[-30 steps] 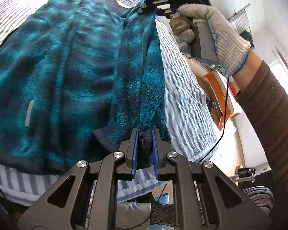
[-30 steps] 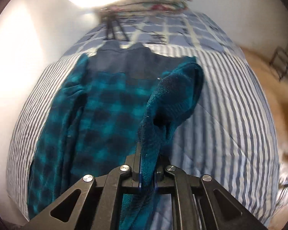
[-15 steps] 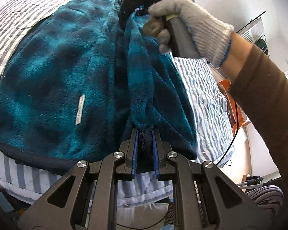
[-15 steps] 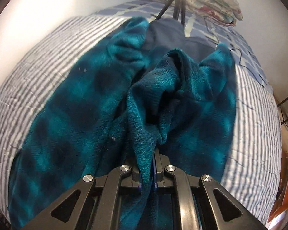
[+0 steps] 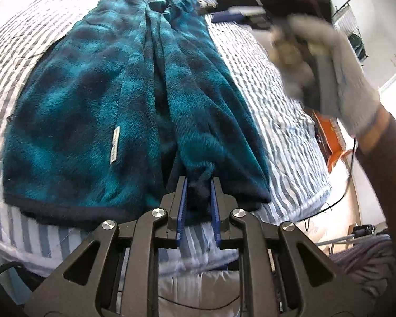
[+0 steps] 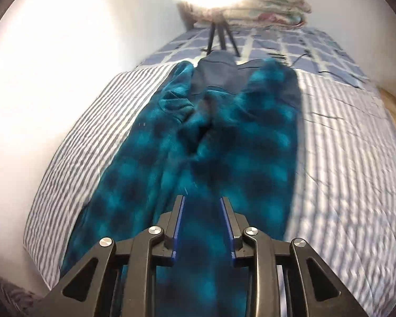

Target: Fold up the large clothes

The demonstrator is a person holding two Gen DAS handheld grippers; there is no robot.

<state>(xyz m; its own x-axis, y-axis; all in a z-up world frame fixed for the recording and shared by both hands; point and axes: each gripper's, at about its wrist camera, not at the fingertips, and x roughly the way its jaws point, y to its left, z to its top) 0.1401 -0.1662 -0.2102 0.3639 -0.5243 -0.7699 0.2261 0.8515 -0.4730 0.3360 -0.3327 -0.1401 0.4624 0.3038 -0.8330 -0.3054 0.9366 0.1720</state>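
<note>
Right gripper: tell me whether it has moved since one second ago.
Yes. The right gripper has let go of the teal fleece and now stands open above it, pulled back toward the near end of the striped bedspread.

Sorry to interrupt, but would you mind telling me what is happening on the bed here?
A person with a handheld gripper in each hand is folding a teal plaid fleece garment on a striped bedspread. The left gripper has its jaws closed on the dark hem. The right gripper hangs above the fleece with open jaws holding nothing. One side already lies folded over the middle.
</note>
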